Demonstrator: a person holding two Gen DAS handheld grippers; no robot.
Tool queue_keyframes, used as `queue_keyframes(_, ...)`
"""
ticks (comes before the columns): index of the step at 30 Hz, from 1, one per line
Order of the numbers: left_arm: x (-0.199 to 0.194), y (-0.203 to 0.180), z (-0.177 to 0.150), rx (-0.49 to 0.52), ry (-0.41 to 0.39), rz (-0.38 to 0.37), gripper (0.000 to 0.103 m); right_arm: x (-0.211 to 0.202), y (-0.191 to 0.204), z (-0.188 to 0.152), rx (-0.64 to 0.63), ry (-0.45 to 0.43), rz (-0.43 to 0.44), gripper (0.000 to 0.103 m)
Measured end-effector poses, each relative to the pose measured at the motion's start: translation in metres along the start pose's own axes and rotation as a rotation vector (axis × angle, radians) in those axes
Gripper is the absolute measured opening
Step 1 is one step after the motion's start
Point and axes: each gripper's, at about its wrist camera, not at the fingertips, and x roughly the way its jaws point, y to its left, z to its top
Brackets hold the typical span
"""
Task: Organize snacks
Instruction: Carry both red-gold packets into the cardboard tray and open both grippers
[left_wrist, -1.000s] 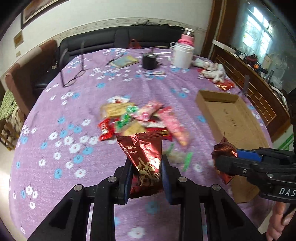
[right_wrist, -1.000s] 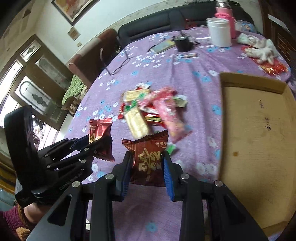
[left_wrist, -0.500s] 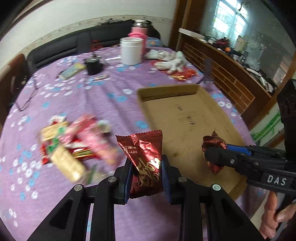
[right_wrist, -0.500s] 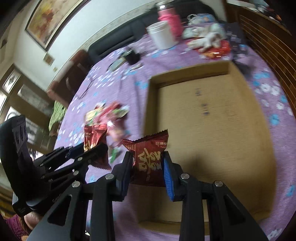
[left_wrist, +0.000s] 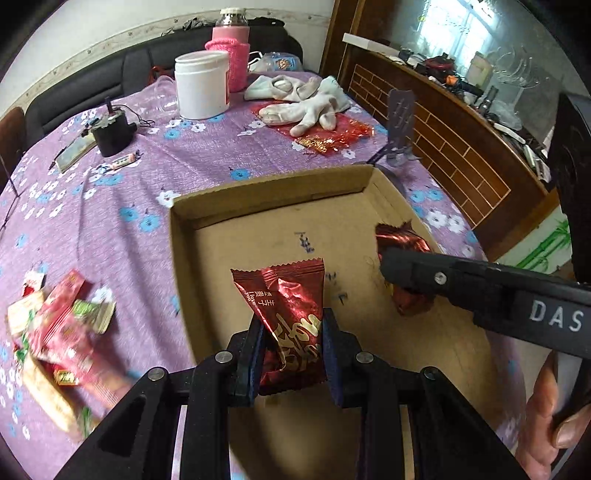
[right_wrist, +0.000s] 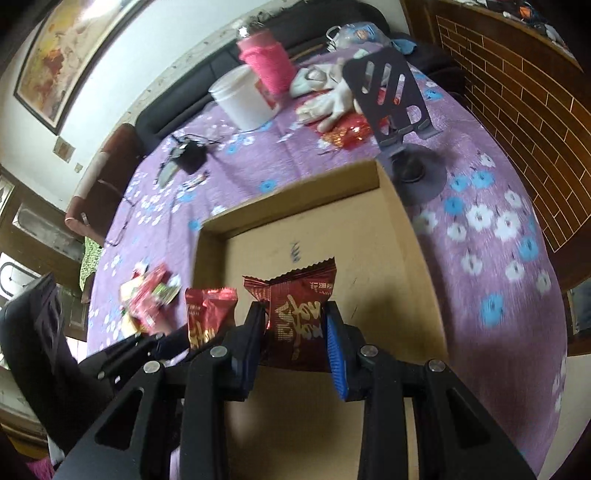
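— What is held in the left gripper (left_wrist: 291, 354)?

— A dark red snack packet (left_wrist: 286, 317) is pinched between its blue pads. The packet is held upright, with gold writing on it. It is held over the near part of the cardboard box (left_wrist: 280, 192).

— And the right gripper (right_wrist: 295, 339)?

— A second red snack packet (right_wrist: 301, 314) is squeezed between its pads in the same way. It is also held above the box floor. In the left wrist view the right gripper is seen from the side, with its crinkly red packet sticking out at the tip.

— Is anything lying in the box?

— Only bare brown cardboard with a few pen marks can be seen on the floor. Both packets are held up, not put down.

— Where are the other snacks?

— A blurry snack pile (left_wrist: 59, 332) is left on the purple flowered tablecloth (left_wrist: 110, 192), to the left of the box and apart from it.

— What else is seen on the table?

— A white jar (left_wrist: 201, 86) and a pink bottle (left_wrist: 231, 55) are stood side by side at the far end. White gloves (left_wrist: 306, 103) are laid near them. A dark phone stand (right_wrist: 391, 99) is set just past the far right corner of the box.
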Motion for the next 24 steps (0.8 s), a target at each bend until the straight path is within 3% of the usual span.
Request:
queue_keyframes(11, 0.037, 0.013, 0.026, -0.075, 0.031, 0.037, 0.028, 0.046, 0.001, 0.04, -0.059, 0.044, -0.072, 0.031)
queue_keyframes(22, 0.04, 0.018, 0.03, -0.081, 0.02, 0.039, 0.03, 0.059, -0.003, 0.044, -0.067, 0.052, -0.09, 0.032)
queue_keyframes(24, 0.038, 0.019, 0.03, -0.081, 0.015, 0.039, 0.04, 0.059, -0.004, 0.045, -0.065, 0.052, -0.087, 0.035)
